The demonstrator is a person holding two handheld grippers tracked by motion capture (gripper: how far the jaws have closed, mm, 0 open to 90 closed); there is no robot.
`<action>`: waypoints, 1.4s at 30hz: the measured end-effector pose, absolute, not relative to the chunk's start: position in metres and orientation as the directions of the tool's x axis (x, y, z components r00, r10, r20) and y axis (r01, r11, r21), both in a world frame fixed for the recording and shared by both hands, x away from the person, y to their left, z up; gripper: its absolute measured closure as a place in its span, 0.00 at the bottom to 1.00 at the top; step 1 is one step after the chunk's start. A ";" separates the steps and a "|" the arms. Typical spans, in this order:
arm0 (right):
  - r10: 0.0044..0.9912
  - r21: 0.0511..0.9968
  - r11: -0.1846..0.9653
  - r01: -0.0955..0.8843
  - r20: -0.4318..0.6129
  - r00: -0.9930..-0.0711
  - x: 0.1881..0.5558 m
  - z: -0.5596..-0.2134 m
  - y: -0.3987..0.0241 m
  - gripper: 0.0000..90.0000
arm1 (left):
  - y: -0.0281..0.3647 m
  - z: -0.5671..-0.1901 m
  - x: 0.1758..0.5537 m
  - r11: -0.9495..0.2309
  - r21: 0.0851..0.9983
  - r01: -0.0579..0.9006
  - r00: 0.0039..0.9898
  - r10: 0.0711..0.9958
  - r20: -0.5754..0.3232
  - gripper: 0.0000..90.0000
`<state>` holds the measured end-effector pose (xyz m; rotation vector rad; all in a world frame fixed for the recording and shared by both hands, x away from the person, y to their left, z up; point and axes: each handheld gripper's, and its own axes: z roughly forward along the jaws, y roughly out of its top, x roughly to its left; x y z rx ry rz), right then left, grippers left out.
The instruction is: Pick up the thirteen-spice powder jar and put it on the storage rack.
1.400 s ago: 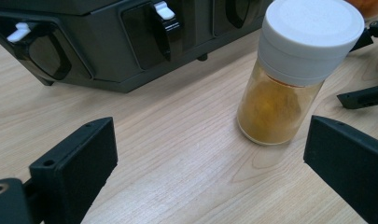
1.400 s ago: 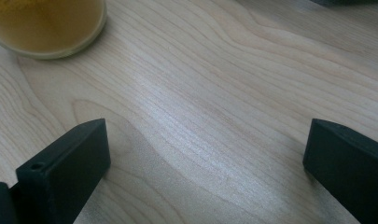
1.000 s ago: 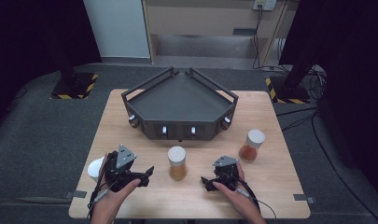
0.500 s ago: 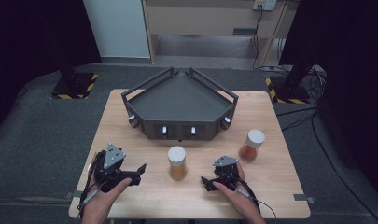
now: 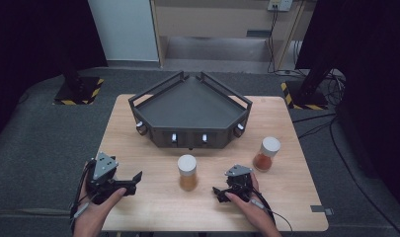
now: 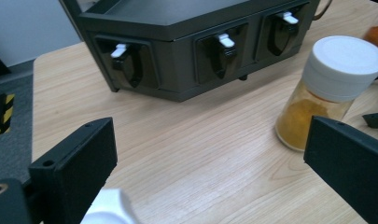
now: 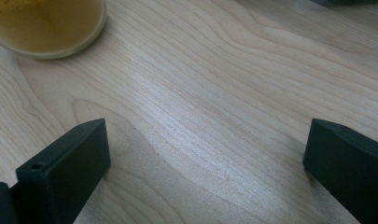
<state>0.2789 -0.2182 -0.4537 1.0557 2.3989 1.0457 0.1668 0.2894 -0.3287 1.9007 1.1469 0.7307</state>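
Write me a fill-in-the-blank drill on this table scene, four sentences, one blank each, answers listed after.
1. Both spice jars have lids coloured ____.
2. The yellow-powder jar stands between the left gripper and the ____ gripper.
3. The jaws of both grippers stand ____, holding nothing.
4. The red-powder jar stands on the wooden table, not on the black ____.

Answers: white; right; open; tray

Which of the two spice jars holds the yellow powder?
The jar between the grippers, in front of the black rack's middle, holds yellow powder. The other jar, farther right, holds reddish-orange powder.
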 end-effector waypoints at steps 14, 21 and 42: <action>0.736 0.732 0.460 0.504 0.003 -0.676 0.279 -0.454 -0.218 0.01 | 0.313 -0.338 0.154 -0.257 0.854 0.453 0.380 0.922 0.075 0.01; 0.737 0.732 0.459 0.504 0.003 -0.676 0.279 -0.454 -0.218 0.01 | 0.322 -0.342 0.149 -0.254 0.854 0.454 0.365 0.927 0.081 0.01; 0.737 0.732 0.459 0.503 0.003 -0.676 0.279 -0.454 -0.218 0.01 | 0.337 -0.363 0.150 -0.268 0.835 0.481 0.363 0.928 0.089 0.01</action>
